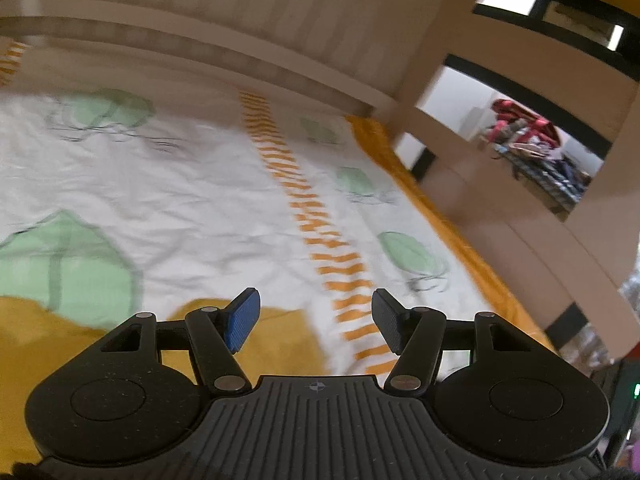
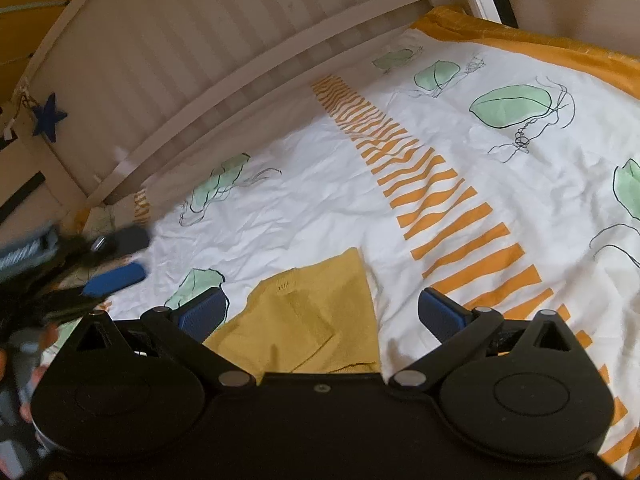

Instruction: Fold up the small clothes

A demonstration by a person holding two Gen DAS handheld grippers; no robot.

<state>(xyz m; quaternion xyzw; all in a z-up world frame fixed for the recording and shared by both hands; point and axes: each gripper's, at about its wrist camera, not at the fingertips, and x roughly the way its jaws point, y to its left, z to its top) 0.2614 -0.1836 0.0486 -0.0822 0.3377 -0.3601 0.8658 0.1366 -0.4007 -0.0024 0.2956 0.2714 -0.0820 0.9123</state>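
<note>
Both tongs [image 1: 316, 320] [image 2: 322, 316] gape over a leaf-printed bedsheet [image 2: 304, 200] beside slatted rails [image 2: 160, 48].

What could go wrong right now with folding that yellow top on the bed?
Both the left gripper and the right gripper have open jaws and hold nothing. The yellow garment lies rumpled, so a grab may catch a single layer or a poor corner. A low pinch could also snag the wrinkled bedsheet. The left view is blurred, so aim there may suffer.

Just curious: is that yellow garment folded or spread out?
Partly folded: the yellow garment lies on the bedsheet with layered, overlapping edges; its near part is hidden.
</note>
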